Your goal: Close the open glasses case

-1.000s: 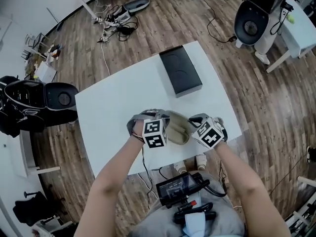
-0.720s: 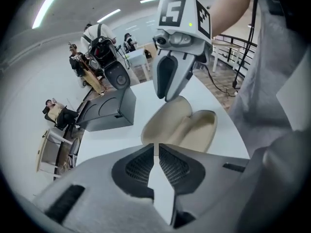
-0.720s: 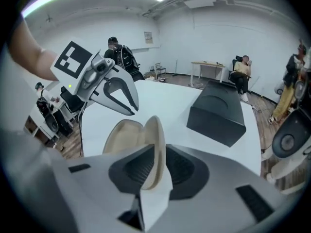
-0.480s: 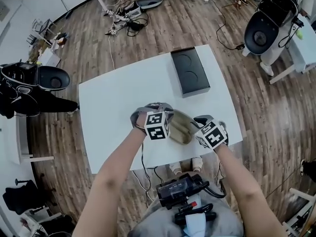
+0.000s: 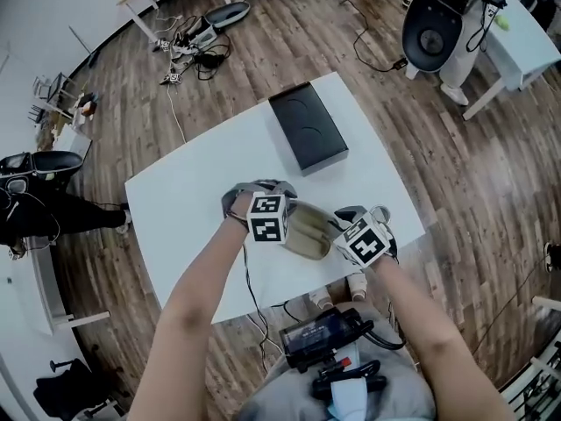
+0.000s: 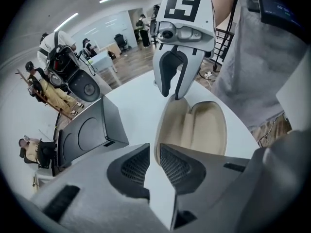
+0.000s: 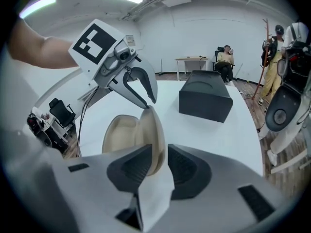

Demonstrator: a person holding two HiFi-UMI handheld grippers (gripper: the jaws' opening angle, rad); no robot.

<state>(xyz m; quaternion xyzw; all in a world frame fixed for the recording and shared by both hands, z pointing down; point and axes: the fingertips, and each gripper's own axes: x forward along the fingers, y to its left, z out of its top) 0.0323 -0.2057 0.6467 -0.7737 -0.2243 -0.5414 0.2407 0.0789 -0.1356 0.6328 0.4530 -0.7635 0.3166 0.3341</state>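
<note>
The glasses case [image 5: 308, 231] sits in the lower middle of the head view, near the bottom edge of the white surface [image 5: 193, 200], between your two hands. It is not closed yet, and its beige lining shows. In the right gripper view one half lies flat at the left of the frame. The other half, the lid [image 7: 154, 140], stands roughly upright on its hinge side in the centre.

Your left gripper [image 6: 154, 152] has its jaws pressed nearly together, and the thin rim of the glasses case runs straight into the narrow slot between them. It looks to be pinching that rim at one end. Your right gripper [image 7: 159, 154] is at the opposite end. Its jaws have just been opening and now stand a little apart, with the lid's edge between them. The edge sits close to the left-hand pad, and a sliver of white surface shows on the other side, so the pads do not appear to press on it.

By my reading the task is about halfway: the lid is raised but not folded over. What is left is to swing it down onto the flat half and press the two rims together.

A black box [image 5: 307, 130] rests above the glasses case in the head view, well apart from it.
</note>
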